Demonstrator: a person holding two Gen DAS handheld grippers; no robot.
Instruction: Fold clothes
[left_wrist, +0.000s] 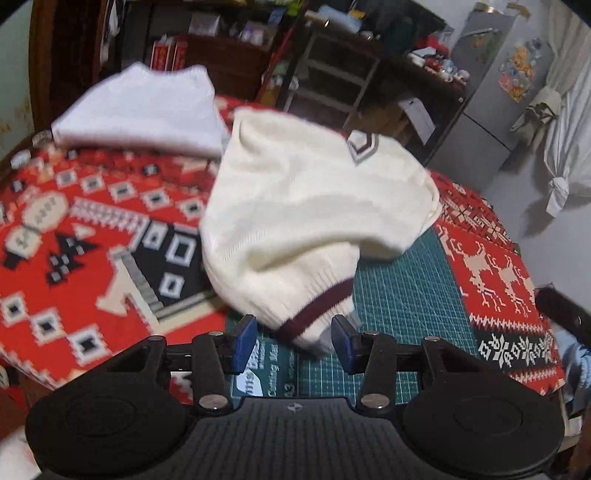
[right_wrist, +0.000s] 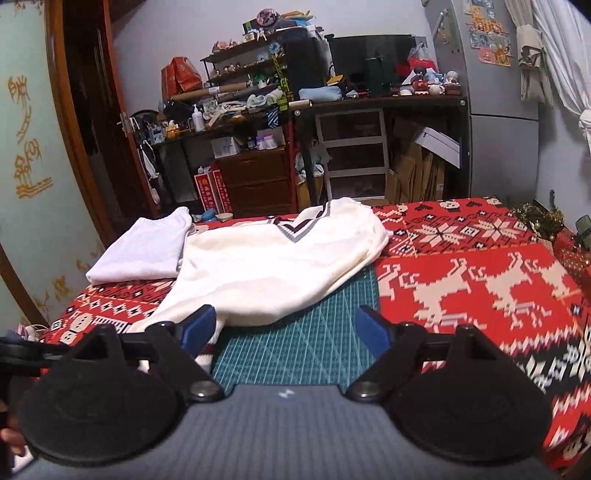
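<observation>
Blue-padded fingers of the left gripper (left_wrist: 293, 341) stand apart with the sweater's ribbed hem (left_wrist: 314, 314), the band with a maroon stripe, lying between them and nothing clamped; the view is motion-blurred, so whether either pad touches the knit I cannot tell. From that hem the cream sweater (left_wrist: 314, 206) runs away from the gripper, its long axis pointing up and slightly right toward the striped V-neck (left_wrist: 362, 147) at the far end, the body bunched and doubled over itself, not flat. It lies partly on the green cutting mat (left_wrist: 406, 295) and partly on the red patterned cloth (left_wrist: 74, 240) that covers the counter. The right gripper (right_wrist: 284, 328) also holds its jaws wide apart, empty, over the bare mat; the sweater's near edge lies just ahead of it and its left finger sits right beside the hem end, so the left gripper is the nearer one to the hem. A folded white garment (right_wrist: 140, 251) sits at the far left, touching or just overlapped by the sweater. Open room lies to the right, across the reindeer part of the cloth; the counter's near edge is close below both grippers, and the white garment crowds the far left
</observation>
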